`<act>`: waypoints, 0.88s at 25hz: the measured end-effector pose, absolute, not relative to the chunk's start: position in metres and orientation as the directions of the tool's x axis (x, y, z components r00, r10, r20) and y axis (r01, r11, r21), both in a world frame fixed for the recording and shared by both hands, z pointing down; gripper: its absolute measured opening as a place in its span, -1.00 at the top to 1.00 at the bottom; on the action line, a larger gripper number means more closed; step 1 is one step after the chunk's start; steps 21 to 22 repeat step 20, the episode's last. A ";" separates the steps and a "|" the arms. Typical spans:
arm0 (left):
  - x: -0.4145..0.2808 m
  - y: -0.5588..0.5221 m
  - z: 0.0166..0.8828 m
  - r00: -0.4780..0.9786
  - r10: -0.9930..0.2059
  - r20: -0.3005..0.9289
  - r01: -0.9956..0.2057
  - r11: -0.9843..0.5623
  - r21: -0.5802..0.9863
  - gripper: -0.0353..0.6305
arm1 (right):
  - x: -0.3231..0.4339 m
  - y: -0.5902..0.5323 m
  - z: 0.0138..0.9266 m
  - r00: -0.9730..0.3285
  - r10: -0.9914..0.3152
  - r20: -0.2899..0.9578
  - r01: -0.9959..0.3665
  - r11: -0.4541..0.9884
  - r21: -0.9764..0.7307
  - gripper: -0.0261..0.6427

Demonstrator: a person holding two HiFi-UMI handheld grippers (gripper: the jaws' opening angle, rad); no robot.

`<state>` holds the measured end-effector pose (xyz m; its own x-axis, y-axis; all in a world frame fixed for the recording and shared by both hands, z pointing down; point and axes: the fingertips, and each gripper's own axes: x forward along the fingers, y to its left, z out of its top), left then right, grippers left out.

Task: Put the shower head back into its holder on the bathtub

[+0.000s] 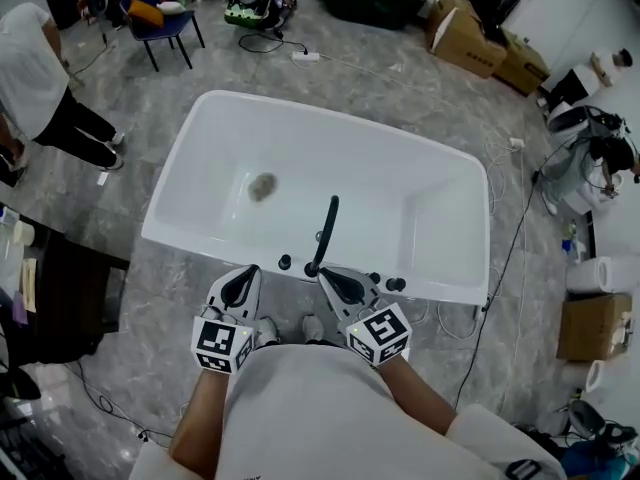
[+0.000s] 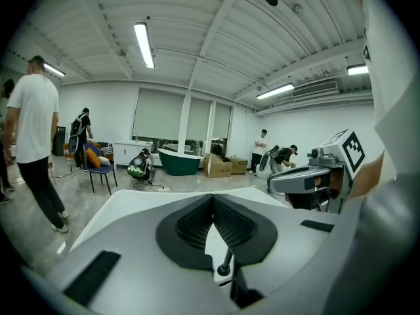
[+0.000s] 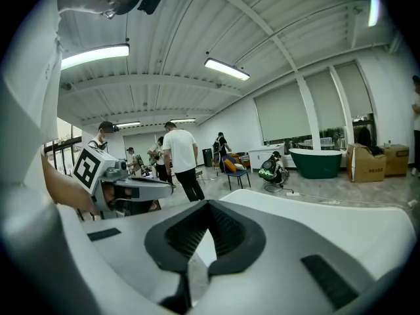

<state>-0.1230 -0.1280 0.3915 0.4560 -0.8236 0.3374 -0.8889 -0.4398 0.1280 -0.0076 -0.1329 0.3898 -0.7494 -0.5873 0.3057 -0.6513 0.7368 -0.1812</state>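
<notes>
The left claw (image 1: 246, 272) and the right claw (image 1: 329, 277) were both shut tight, pads meeting at the tips, with nothing held in either. They hung side by side just in front of the white bathtub (image 1: 300, 118). The black shower head (image 1: 328, 230) stood at the near rim between the claws' tips, free of both, its lower end among the black knobs (image 1: 284, 262) and its upper end leaning over the basin. Beyond the tub stood a blue chair (image 1: 160, 23) and cardboard boxes (image 1: 470, 38).
</notes>
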 end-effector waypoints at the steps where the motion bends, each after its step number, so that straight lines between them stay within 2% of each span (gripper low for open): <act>1: -0.122 -0.128 0.392 0.462 -0.821 0.337 -0.886 -0.443 0.135 0.86 | -0.008 -0.133 0.391 -0.749 -0.587 0.306 -0.652 0.736 -0.183 0.87; 7: -0.118 -0.129 0.385 0.487 -0.816 0.311 -0.873 -0.459 0.163 0.86 | -0.009 -0.131 0.389 -0.749 -0.590 0.300 -0.654 0.730 -0.199 0.87; 22: -0.111 -0.134 0.394 0.493 -0.799 0.344 -0.868 -0.478 0.134 0.86 | -0.001 -0.139 0.393 -0.737 -0.598 0.314 -0.666 0.721 -0.191 0.87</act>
